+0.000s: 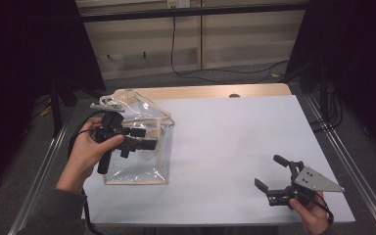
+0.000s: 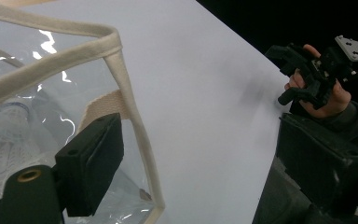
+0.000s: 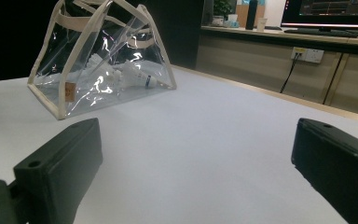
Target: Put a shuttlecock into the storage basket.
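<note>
A clear plastic bag (image 1: pixel 139 142) with cream fabric trim is seen near the left edge of the table (image 1: pixel 235 147), about midway between the near and far edges. It stands upright on its flat base, tapering toward its top, with the long axis of the base running from the near edge toward the far edge. Its opening faces upward, and the cream handles (image 1: pixel 108 102) are gathered at the top on the far side. White shuttlecocks (image 3: pixel 130 74) are seen lying inside on the bottom.

The left gripper (image 1: pixel 144 138) is held over the bag, pointing toward the right edge of the table. Its fingers (image 2: pixel 93 163) are spread wide, one on each side of the bag's trimmed corner edge, and nothing is pressed between them.

The right gripper (image 1: pixel 269 171) is held near the near right corner, well apart from the bag and pointing toward it. Its fingers (image 3: pixel 60 163) are spread wide and nothing is held.
</note>
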Demonstrator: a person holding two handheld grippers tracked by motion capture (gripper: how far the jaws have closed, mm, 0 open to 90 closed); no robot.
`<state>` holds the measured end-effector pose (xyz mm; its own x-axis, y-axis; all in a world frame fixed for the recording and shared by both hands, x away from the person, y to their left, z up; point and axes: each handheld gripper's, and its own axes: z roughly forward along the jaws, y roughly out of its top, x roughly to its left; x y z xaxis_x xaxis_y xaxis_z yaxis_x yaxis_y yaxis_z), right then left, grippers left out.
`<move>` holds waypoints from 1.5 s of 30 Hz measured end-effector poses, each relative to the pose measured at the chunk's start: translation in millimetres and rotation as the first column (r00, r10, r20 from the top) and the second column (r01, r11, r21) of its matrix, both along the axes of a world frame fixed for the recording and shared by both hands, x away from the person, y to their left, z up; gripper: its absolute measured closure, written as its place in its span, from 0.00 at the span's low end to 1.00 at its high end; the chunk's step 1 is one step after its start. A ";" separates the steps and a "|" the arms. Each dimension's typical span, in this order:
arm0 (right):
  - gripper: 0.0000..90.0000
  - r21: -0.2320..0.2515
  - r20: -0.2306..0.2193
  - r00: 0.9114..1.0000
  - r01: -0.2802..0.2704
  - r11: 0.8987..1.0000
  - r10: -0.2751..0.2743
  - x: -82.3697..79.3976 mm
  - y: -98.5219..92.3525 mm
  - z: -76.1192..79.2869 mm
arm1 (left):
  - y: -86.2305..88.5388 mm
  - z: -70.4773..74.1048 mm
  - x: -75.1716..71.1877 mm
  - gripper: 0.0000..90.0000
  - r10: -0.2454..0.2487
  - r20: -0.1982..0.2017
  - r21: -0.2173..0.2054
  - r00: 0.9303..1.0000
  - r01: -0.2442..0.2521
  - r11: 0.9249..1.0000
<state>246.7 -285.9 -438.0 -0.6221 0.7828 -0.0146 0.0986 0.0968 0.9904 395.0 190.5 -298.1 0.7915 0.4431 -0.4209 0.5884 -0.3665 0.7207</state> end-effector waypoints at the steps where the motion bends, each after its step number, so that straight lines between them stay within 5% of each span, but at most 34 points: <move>1: 0.02 0.000 0.000 1.000 0.001 1.000 -0.001 0.1 0.0 -0.1 | -0.5 -0.8 -0.6 0.16 -0.008 0.003 0.001 1.000 0.008 1.000; 20: 0.02 -0.002 0.002 1.000 0.000 1.000 0.000 -0.2 -0.1 0.2 | -4.2 -16.7 -7.7 0.12 -0.086 0.011 0.026 0.996 0.085 0.996; 45: 0.02 0.001 0.002 1.000 -0.005 1.000 0.005 -1.0 -0.4 0.5 | -5.2 -39.3 -18.0 0.09 -0.129 0.025 0.056 0.991 0.128 0.990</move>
